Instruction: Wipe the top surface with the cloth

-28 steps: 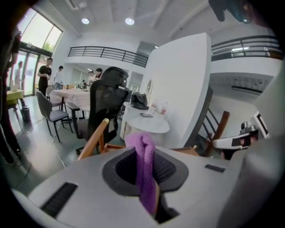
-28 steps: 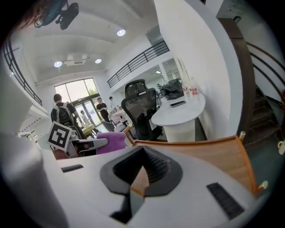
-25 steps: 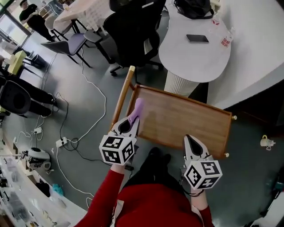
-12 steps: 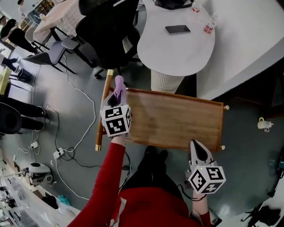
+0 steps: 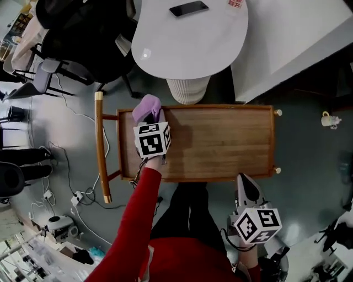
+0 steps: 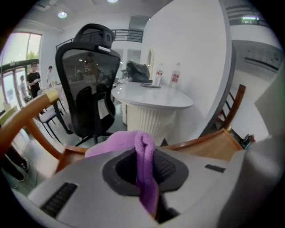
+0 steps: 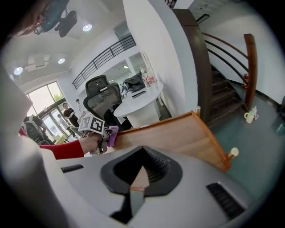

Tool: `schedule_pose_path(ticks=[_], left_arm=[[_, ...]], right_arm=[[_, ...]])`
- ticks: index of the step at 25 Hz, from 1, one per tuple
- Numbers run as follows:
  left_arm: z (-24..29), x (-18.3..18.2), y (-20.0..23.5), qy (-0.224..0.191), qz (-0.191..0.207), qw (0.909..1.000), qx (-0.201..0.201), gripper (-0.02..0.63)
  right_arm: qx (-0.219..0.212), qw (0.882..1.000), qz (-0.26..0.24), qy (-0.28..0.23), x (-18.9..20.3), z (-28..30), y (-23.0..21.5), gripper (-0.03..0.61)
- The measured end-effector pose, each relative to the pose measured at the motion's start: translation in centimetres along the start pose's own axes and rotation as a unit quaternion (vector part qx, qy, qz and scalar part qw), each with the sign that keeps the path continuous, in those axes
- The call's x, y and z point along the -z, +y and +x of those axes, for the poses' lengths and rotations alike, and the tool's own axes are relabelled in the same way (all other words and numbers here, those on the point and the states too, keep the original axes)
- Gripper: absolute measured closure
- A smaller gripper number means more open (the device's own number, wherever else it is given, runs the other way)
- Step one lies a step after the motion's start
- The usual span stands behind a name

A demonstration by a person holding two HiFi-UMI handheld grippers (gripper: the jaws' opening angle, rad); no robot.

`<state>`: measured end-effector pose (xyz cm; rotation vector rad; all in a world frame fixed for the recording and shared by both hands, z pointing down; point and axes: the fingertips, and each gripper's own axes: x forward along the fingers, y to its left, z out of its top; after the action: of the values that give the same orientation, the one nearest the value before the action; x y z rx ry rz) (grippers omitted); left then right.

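Note:
A purple cloth [image 5: 146,108] lies bunched at the far left corner of the wooden cart top [image 5: 220,143]. My left gripper [image 5: 149,118] is shut on the cloth [image 6: 143,164], which hangs folded between the jaws and spills forward over the tips. The cloth [image 7: 112,134] also shows small in the right gripper view, held over the cart's far end. My right gripper [image 5: 247,186] stays off the cart, just outside its near right edge, shut with nothing in it; its jaws meet in the right gripper view [image 7: 141,170].
A white round table [image 5: 187,38] with a phone [image 5: 188,8] stands just beyond the cart. A black office chair [image 5: 83,38] sits at the far left. The cart handle [image 5: 100,146] runs along the left. Cables [image 5: 71,165] trail on the grey floor. A small cup [image 5: 327,119] lies at right.
My left gripper has carried the purple cloth from the near left side up to the far left corner of the cart top. The right gripper has held its place.

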<state>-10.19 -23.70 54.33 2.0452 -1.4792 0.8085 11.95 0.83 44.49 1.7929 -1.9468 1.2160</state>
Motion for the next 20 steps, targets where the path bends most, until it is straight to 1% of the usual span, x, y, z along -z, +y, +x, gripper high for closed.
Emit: schedule_pose_path(ticks=[3, 7, 11, 15, 17, 20], left_arm=[[1.2, 0.2, -6.2, 0.007, 0.01, 0.9981, 0.06, 0.565], [2.6, 0.5, -15.0, 0.021, 0.032, 0.9889, 0.144, 0.565], [3.1, 0.3, -23.9, 0.03, 0.056, 0.9743, 0.216, 0.565], [3.8, 0.6, -32.0, 0.042, 0.081, 0.9573, 0.274, 0.565], [4.2, 0.7, -35.2, 0.047, 0.092, 0.949, 0.298, 0.565], [4.5, 0.8, -38.4, 0.055, 0.1, 0.9388, 0.325, 0.565]], right_arm=[[0.022, 1.0, 0.022, -0.004, 0.6, -0.8, -1.3, 0.575], [0.056, 0.997, 0.05, -0.013, 1.2, -1.9, -2.9, 0.575], [0.089, 0.992, 0.082, -0.027, 1.8, -3.8, -4.9, 0.575], [0.128, 0.984, 0.118, -0.041, 2.9, -6.0, -7.3, 0.575], [0.147, 0.979, 0.135, -0.047, 3.4, -6.8, -8.3, 0.575], [0.169, 0.971, 0.16, -0.054, 4.3, -7.8, -9.1, 0.575]])
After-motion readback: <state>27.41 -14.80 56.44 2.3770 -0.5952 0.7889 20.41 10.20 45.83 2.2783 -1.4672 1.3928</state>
